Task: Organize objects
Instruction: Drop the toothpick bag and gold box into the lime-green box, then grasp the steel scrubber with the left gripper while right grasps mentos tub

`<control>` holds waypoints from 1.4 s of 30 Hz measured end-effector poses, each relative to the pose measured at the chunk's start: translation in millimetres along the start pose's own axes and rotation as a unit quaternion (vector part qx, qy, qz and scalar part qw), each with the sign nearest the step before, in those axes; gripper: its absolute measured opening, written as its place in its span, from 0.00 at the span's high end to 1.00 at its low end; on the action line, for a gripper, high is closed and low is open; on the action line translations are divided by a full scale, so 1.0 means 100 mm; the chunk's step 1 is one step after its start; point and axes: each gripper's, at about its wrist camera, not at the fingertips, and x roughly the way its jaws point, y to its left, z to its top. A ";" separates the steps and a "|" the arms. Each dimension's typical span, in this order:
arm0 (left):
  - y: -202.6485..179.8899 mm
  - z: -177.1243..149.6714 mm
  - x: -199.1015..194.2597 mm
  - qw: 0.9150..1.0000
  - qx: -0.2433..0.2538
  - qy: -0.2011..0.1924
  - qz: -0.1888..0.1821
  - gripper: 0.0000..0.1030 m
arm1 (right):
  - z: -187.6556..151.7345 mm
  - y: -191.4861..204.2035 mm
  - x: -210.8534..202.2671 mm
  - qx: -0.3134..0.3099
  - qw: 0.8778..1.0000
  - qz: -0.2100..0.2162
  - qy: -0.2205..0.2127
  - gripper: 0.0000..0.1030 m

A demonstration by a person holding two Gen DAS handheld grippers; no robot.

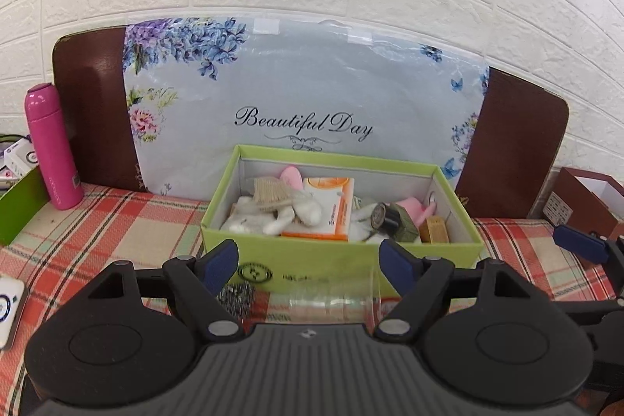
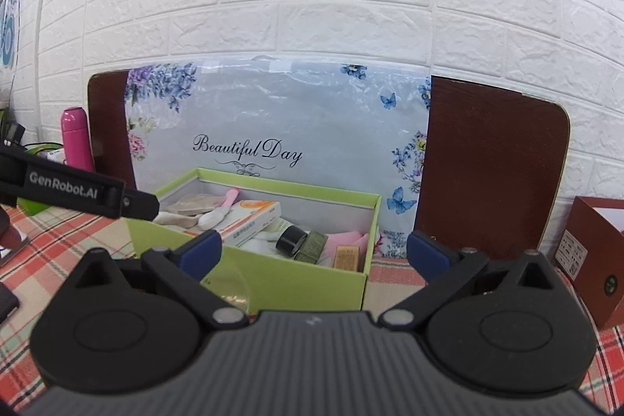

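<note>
Your left gripper (image 1: 310, 262) hangs low in front of the green box (image 1: 335, 260) with its fingers spread wide and nothing between them. A clear plastic cup (image 1: 335, 303) lies on its side on the table (image 1: 117, 221) just below them, touching or nearly touching the box's front wall, beside a metal scouring ball (image 1: 236, 297); those look like the loose items left to organize. Your right gripper (image 2: 314, 250) is likewise wide open and empty, facing the box's near right corner. The box is already crowded: an orange carton (image 1: 325, 209), a black-capped bottle (image 1: 384, 215) and pale cloths. The freest room seems to be along its back wall. Mind the box's near rim, and the other gripper close alongside.
</note>
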 end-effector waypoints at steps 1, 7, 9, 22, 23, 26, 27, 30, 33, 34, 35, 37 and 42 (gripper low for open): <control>0.01 -0.05 -0.02 1.000 -0.003 0.002 0.000 0.20 | -0.02 0.01 -0.04 0.002 1.000 0.001 0.001 0.00; 0.08 -0.39 -0.11 0.999 -0.022 0.026 0.011 0.20 | -0.19 0.03 -0.23 0.015 1.000 0.012 0.017 0.00; 0.11 -0.51 -0.11 0.999 -0.025 0.035 0.019 0.20 | -0.28 0.05 -0.26 0.018 0.999 0.013 0.026 0.00; 0.50 -0.98 0.02 0.992 -0.052 0.089 0.070 0.20 | -0.81 0.20 -0.05 0.034 0.994 0.021 0.102 0.00; 0.54 -0.96 0.05 0.992 -0.053 0.090 0.076 0.20 | -0.82 0.22 0.00 0.033 0.994 0.020 0.104 0.00; 0.63 -0.90 0.13 0.991 -0.059 0.088 0.081 0.20 | -0.81 0.26 0.14 0.026 0.994 0.021 0.104 0.00; 0.65 -0.87 0.16 0.991 -0.059 0.085 0.083 0.20 | -0.81 0.28 0.18 0.023 0.994 0.020 0.105 0.00; 0.70 -0.75 0.26 0.992 -0.056 0.073 0.089 0.20 | -0.81 0.31 0.30 0.014 0.994 0.020 0.106 0.02; 0.73 -0.63 0.42 0.993 -0.048 0.063 0.091 0.20 | -0.82 0.33 0.38 0.009 0.993 0.020 0.113 0.07; 0.74 -0.59 0.48 0.993 -0.044 0.062 0.091 0.20 | -0.83 0.33 0.40 0.009 0.993 0.021 0.116 0.09; 0.75 -0.56 0.55 0.993 -0.039 0.061 0.089 0.20 | -0.83 0.33 0.42 0.010 0.992 0.023 0.120 0.15; 0.76 -0.51 0.69 0.994 -0.032 0.060 0.085 0.20 | -0.85 0.31 0.43 0.014 0.992 0.029 0.126 0.29; 0.82 -0.50 0.94 0.994 -0.041 0.068 0.070 0.21 | -0.85 0.25 0.36 0.021 0.988 0.043 0.145 0.47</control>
